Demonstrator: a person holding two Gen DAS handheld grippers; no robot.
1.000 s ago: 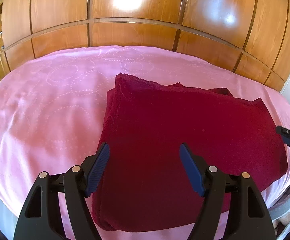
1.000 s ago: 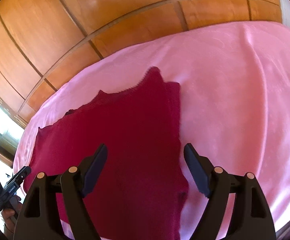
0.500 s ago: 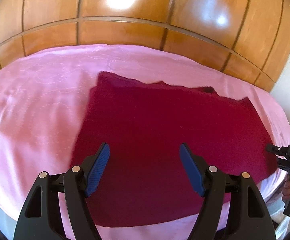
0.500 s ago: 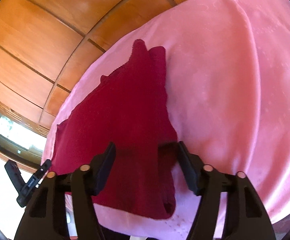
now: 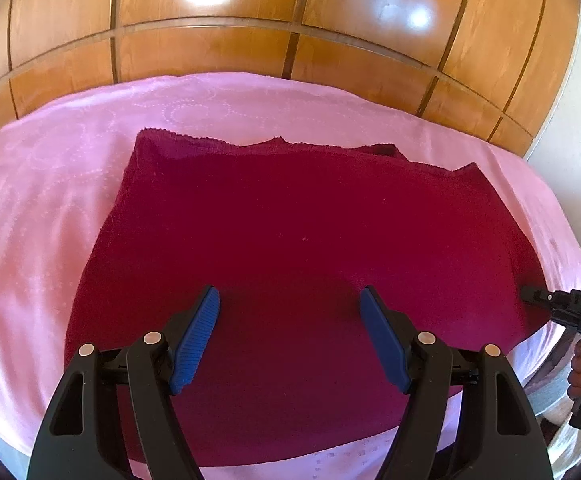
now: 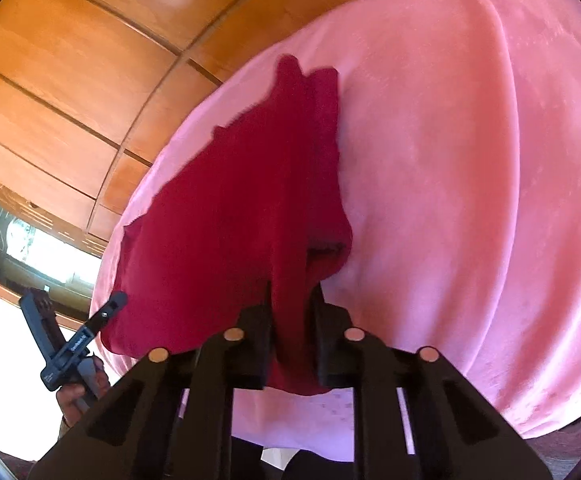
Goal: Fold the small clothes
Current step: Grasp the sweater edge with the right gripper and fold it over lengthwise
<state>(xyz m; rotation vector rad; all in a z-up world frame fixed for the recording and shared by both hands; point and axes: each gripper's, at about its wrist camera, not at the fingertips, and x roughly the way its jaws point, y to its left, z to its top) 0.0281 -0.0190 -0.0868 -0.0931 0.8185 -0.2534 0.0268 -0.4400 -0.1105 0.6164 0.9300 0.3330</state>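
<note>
A dark red cloth (image 5: pixel 302 220) lies folded flat on the pink bedsheet (image 5: pixel 42 208). My left gripper (image 5: pixel 288 294) hovers open over the cloth's near edge, with nothing between its blue pads. In the right wrist view the same cloth (image 6: pixel 230 200) runs away to the upper left. My right gripper (image 6: pixel 292 292) is closing its jaws on the cloth's near right corner, which is bunched and pinched between them. The right gripper's tip (image 5: pixel 530 294) shows at the cloth's right edge in the left wrist view.
Glossy wooden wall panels (image 5: pixel 290 20) stand behind the bed. A white wall (image 5: pixel 570 140) is at the right. A bright window (image 6: pixel 30 248) is at the far left of the right wrist view. The sheet (image 6: pixel 470 160) spreads wide right of the cloth.
The right gripper came down onto the cloth's right corner and its jaws closed on it, bunching the fabric. The left gripper drifted right along the near edge, still open.
</note>
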